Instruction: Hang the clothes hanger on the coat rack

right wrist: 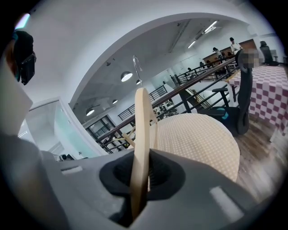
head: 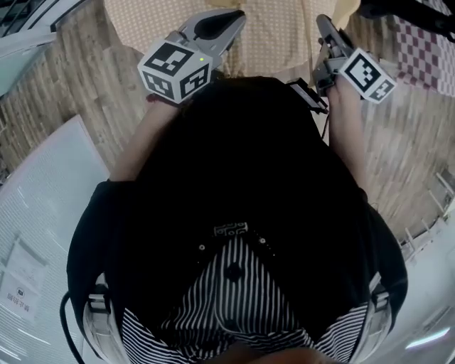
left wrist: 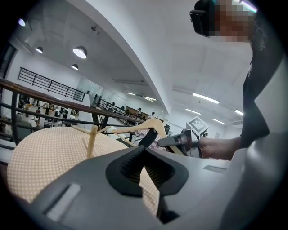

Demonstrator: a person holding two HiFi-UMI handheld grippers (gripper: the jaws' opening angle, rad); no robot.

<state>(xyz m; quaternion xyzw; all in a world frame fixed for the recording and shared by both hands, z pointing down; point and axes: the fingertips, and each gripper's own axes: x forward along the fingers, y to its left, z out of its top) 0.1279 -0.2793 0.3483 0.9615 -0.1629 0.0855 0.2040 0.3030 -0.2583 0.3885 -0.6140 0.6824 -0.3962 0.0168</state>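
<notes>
My right gripper point(right wrist: 145, 167) is shut on a light wooden clothes hanger point(right wrist: 143, 130). The hanger stands edge-on between the pads, with its metal hook point(right wrist: 136, 67) pointing up. In the left gripper view the same hanger point(left wrist: 135, 128) shows side-on, held by the right gripper point(left wrist: 177, 140). My left gripper point(left wrist: 149, 143) is shut with nothing between its pads. A pale wooden post with slanting pegs, the coat rack point(left wrist: 92, 141), stands on the round table point(left wrist: 45, 157) ahead. In the head view the left gripper point(head: 231, 18) and the right gripper point(head: 323, 25) both reach out over the table point(head: 277, 35).
A dark railing point(left wrist: 54, 101) runs behind the table. A black office chair point(right wrist: 243, 90) and a table with a checked cloth point(right wrist: 270, 90) stand to the right. The floor point(head: 78, 85) is wooden planks. My own torso fills most of the head view.
</notes>
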